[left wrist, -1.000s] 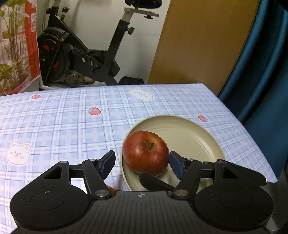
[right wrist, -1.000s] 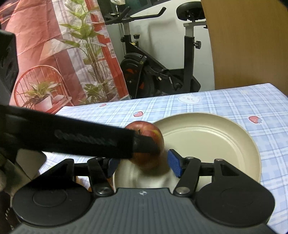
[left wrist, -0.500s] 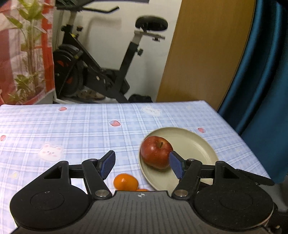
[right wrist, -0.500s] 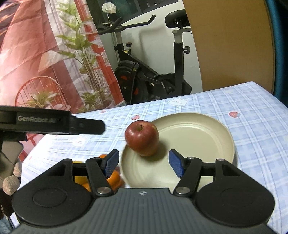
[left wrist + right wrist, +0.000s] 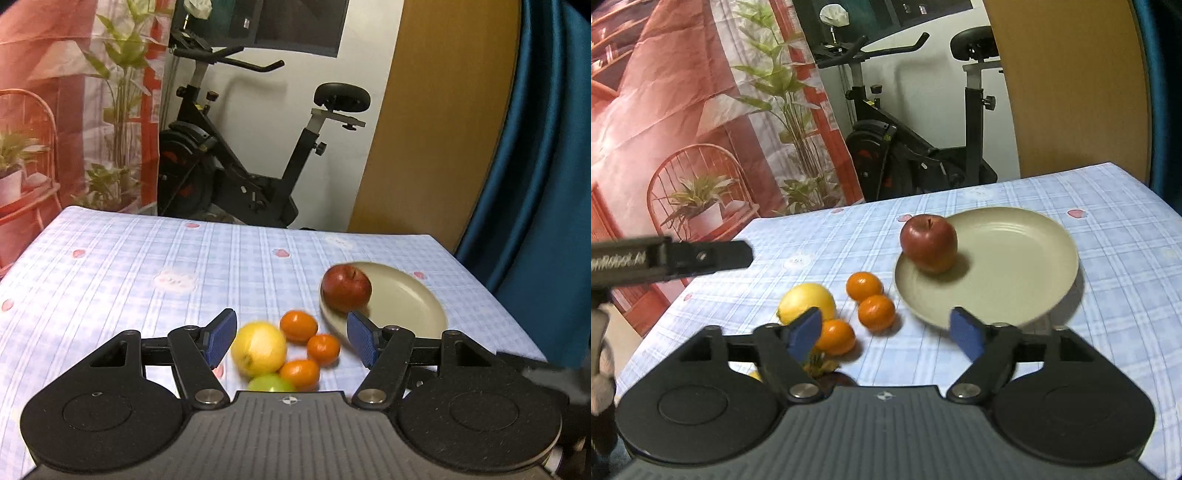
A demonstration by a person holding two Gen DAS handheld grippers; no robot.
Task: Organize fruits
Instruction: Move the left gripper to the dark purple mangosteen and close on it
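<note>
A red apple (image 5: 346, 287) (image 5: 929, 243) sits at the left rim of a beige plate (image 5: 410, 306) (image 5: 1015, 258). On the cloth left of the plate lie a yellow lemon (image 5: 259, 348) (image 5: 806, 301), three small oranges (image 5: 298, 326) (image 5: 864, 285) and a green fruit (image 5: 271, 384), partly hidden by my left gripper's body. My left gripper (image 5: 288, 339) is open and empty above the loose fruits. My right gripper (image 5: 886, 334) is open and empty, in front of the plate and oranges. The left gripper's finger (image 5: 687, 256) shows at the left of the right wrist view.
The table has a blue checked cloth (image 5: 129, 266). Behind it stand an exercise bike (image 5: 240, 177), a plant backdrop (image 5: 701, 129) and a wooden panel (image 5: 436, 122). A blue curtain (image 5: 546, 166) hangs at the right. The table's right edge is near the plate.
Both grippers have pulled back and up from the plate. The left gripper has left the apple resting on the plate. The loose fruits have come into view.
</note>
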